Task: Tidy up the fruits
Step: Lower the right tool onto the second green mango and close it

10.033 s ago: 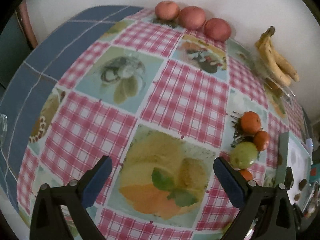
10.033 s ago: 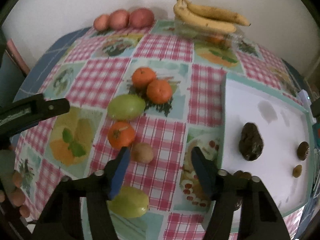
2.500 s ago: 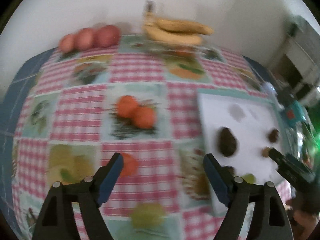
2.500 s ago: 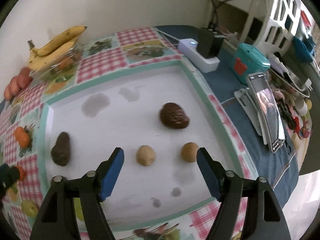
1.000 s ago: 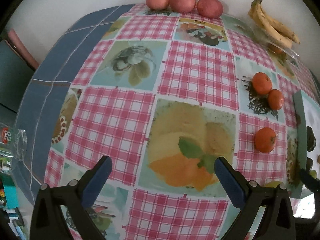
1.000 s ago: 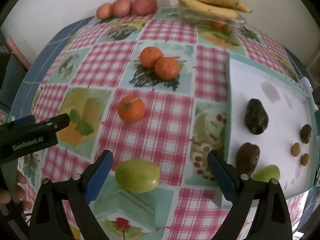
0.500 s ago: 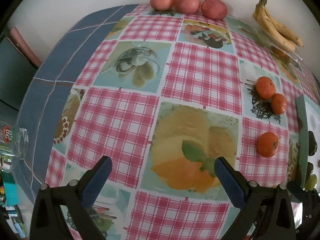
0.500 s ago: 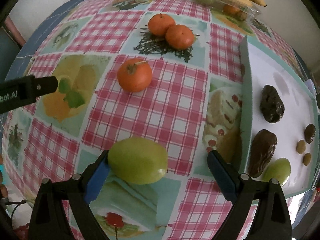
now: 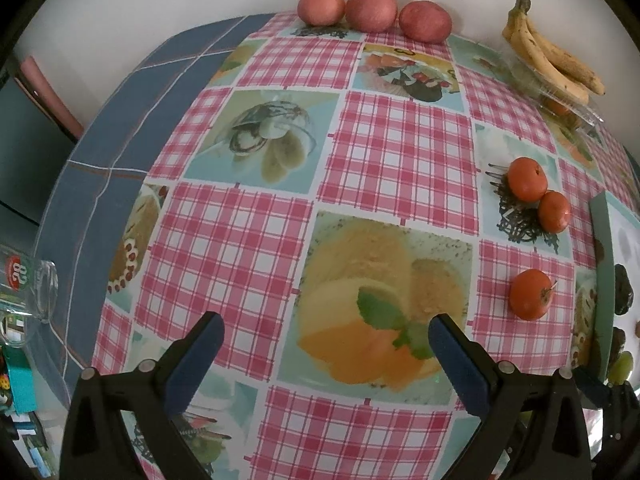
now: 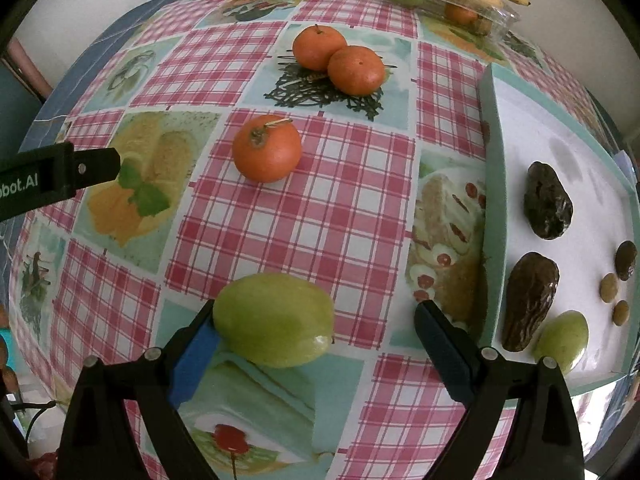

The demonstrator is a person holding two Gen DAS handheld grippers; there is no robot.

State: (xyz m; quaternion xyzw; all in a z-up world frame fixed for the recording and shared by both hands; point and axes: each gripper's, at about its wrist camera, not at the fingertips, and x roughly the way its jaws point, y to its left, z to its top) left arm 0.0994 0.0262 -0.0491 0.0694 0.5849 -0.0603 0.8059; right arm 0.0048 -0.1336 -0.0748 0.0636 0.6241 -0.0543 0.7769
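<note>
Between the spread fingers of the right gripper [image 10: 314, 328], now dropped lower, the green fruit [image 10: 274, 319] on the tablecloth [image 10: 312, 216] touches the left pad, probably the next pick for the tray [image 10: 490, 216], while the left gripper [image 9: 322, 342] hangs open and empty.

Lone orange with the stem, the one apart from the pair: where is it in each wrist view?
Left wrist: lone orange at right of frame, just left of the tray edge, below the orange pair.
Right wrist: lone orange upper left of centre, ahead of the right gripper and the green fruit between its open fingers.
Shared landmark: the orange pair on the dark printed sprig.
</note>
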